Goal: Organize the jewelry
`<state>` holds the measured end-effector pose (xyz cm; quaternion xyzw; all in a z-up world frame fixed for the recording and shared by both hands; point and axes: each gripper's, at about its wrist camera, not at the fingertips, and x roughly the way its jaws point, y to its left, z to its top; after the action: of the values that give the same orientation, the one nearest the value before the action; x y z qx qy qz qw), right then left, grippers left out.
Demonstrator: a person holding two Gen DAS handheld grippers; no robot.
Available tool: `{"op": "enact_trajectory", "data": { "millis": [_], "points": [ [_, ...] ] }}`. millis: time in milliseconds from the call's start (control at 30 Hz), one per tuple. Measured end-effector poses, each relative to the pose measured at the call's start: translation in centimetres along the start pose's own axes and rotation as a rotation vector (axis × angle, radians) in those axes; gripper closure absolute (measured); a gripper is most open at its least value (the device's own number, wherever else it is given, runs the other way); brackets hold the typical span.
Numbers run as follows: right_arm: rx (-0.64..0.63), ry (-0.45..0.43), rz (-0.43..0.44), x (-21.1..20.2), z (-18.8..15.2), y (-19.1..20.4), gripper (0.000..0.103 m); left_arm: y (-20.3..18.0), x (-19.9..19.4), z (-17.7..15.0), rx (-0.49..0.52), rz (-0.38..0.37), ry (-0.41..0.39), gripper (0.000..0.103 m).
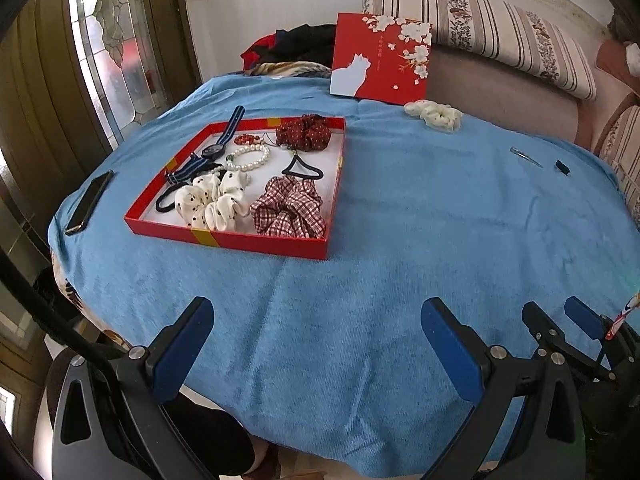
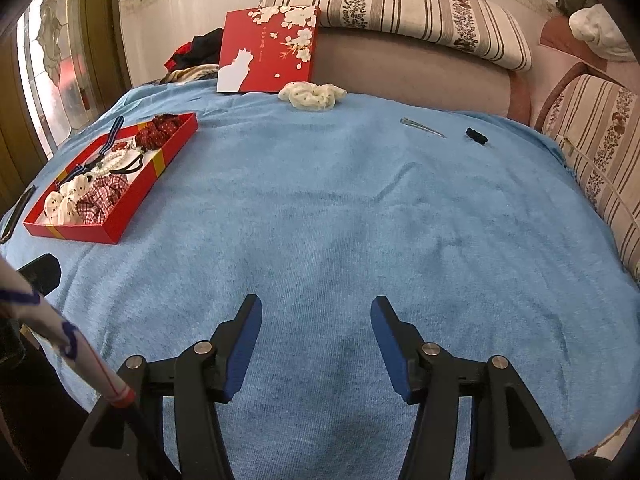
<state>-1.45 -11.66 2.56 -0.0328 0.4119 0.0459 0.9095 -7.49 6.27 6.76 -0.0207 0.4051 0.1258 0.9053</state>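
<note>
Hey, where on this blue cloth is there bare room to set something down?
The blue cloth is bare between the red tray and the hair clip, down to both grippers. The tray is crowded. The white scrunchie and lid take the far edge.

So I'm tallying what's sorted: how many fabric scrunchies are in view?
4. Three lie in the red tray: dark red dotted, white dotted, red plaid. One cream scrunchie lies on the blue cloth near the lid.

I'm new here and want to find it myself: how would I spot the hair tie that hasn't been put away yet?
Look at the blue cloth and follow it to the far edge, where a red lid with white flowers stands upright. Just right of its foot lies a cream scrunchie. Unlike the other scrunchies, it lies outside the red tray.
</note>
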Motion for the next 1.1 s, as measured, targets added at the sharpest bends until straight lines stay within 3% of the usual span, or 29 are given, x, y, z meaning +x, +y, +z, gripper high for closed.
{"op": "enact_trajectory", "data": {
  "millis": [1100],
  "points": [
    [0.008, 0.002, -0.006, 0.1, -0.03, -0.44, 0.04, -0.27, 0.53, -0.85, 0.015, -0.047, 0.058, 0.0]
  ]
}}
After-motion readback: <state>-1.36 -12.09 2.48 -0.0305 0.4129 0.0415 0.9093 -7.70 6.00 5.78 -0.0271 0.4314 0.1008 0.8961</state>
